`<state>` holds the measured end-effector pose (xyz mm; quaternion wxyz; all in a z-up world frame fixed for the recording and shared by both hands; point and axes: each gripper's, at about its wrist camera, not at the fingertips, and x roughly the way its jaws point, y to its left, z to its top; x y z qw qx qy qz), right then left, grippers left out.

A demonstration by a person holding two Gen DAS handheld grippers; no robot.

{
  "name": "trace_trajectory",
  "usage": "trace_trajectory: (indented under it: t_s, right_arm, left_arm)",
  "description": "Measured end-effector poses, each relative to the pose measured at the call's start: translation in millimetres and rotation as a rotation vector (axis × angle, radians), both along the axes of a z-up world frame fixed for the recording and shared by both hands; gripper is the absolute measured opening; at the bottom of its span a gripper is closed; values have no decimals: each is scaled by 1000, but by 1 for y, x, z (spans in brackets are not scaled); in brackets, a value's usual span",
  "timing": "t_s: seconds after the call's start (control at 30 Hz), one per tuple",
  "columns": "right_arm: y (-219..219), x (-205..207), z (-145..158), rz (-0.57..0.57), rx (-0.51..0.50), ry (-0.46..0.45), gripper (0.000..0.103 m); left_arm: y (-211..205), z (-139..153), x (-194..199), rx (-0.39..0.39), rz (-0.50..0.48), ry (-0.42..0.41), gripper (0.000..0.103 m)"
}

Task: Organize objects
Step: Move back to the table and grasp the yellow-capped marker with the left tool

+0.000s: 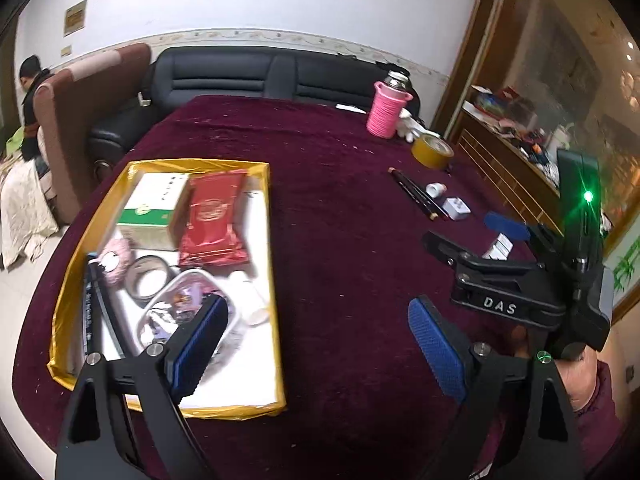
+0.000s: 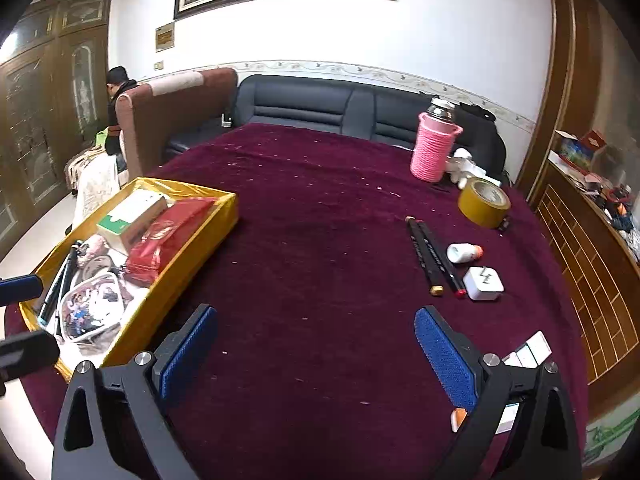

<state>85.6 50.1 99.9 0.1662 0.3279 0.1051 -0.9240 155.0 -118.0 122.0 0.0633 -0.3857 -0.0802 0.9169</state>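
**Both grippers empty over the maroon cloth**

Blue pads of my right gripper (image 2: 316,356) stand spread wide with only cloth between them, nothing held. My left gripper (image 1: 316,356) is likewise wide apart and empty, one pad above the yellow tray (image 2: 192,268) at nine o'clock. Loose items lie at one o'clock from my right jaws: two black pens (image 2: 434,258), long axis running twelve to five, touching each other, a white charger (image 2: 483,283) just beside them, and a small white bottle (image 2: 464,253). I judge my right hand nearer these; the tray is well apart.
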Motion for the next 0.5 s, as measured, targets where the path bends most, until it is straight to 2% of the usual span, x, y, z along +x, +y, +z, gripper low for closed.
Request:
trace_trajectory:
  t_s: [0.33, 0.5]
  right_arm:
    - [33, -15, -7, -54, -8, -41, 101]
    - [77, -38, -12, -142, -84, -106, 101]
  left_arm:
    - [34, -13, -14, -18, -75, -47, 91]
    - [40, -14, -20, -25, -95, -59, 91]
